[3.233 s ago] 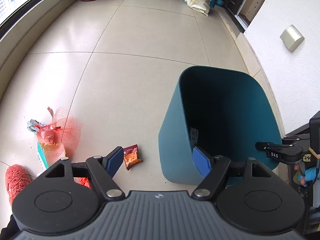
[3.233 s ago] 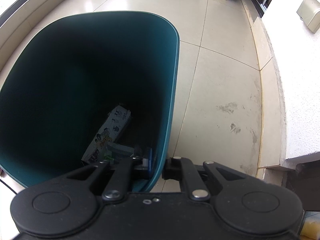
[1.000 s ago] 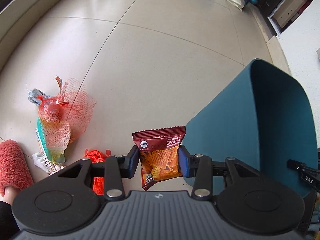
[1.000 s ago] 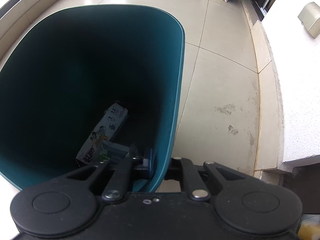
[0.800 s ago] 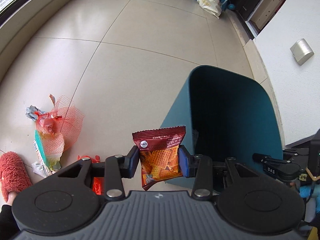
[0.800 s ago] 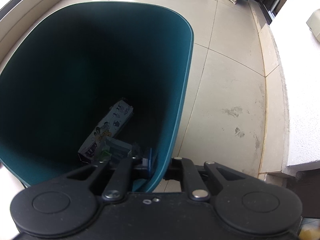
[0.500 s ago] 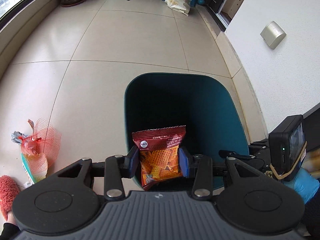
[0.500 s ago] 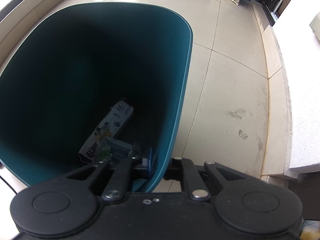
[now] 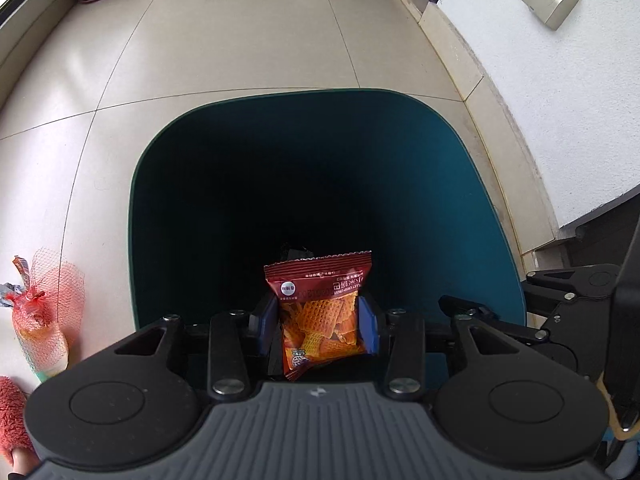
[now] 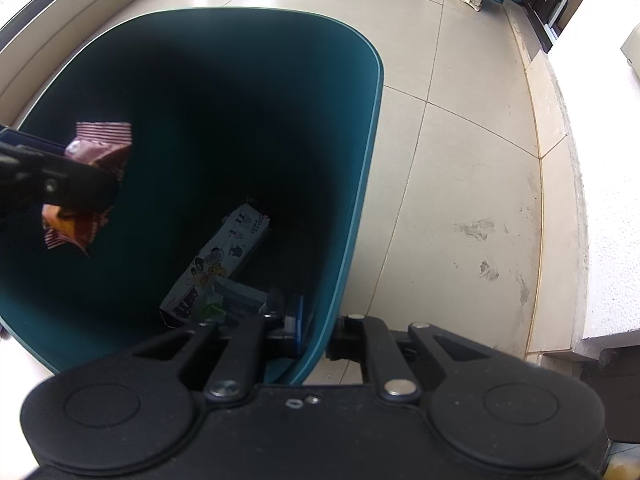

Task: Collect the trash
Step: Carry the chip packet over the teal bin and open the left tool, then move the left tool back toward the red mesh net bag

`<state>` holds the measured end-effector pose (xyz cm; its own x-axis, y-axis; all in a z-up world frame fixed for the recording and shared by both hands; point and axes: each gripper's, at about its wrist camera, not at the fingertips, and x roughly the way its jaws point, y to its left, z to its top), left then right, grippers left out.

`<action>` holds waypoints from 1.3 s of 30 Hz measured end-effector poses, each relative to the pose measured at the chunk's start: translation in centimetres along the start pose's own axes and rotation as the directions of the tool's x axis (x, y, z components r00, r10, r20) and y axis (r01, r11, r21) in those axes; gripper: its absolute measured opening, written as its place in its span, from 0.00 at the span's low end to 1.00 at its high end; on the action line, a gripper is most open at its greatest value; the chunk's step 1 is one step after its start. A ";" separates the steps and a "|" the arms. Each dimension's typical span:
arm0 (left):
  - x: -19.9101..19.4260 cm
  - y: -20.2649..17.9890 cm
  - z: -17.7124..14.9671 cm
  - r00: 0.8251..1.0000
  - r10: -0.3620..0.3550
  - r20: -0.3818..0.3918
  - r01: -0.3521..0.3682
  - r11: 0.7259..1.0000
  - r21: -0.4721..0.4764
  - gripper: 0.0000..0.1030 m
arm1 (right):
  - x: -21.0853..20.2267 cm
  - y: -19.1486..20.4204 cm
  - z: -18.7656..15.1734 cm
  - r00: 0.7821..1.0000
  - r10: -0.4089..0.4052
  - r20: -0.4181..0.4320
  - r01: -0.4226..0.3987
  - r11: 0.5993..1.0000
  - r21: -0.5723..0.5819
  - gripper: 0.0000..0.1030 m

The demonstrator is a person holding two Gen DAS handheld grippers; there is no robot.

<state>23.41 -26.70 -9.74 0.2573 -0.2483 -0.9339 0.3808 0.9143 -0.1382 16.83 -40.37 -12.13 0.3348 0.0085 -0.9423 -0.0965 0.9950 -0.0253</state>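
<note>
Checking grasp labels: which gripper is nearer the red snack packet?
Left. The left gripper has its jaws shut on the red snack packet over the teal plastic bin; the right gripper clamps the bin's rim, apart from it.

The right gripper clamps the teal bin wall; a carton, apparently, lies inside.

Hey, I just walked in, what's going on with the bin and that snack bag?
Someone is clearing trash off the floor using two handheld grippers. The left gripper is shut on a red snack packet, holding it over the open mouth of the teal trash bin, not yet released. The right gripper is clamped on the bin's rim. A cartoon-printed carton already lies at the bottom, and an orange mesh bag of litter is on the tiles beside the bin.
</note>
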 end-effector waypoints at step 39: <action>-6.6 4.5 -4.5 0.993 0.033 0.113 -0.028 0.998 -0.050 0.73 | -0.4 0.0 0.2 1.000 -0.003 -0.002 0.003 1.000 0.020 0.09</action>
<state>19.44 -19.46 -5.64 0.3686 -0.2525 -0.8946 0.3288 0.9356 -0.1286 16.85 -40.40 -11.70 0.3333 0.0054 -0.9428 -0.0772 0.9968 -0.0216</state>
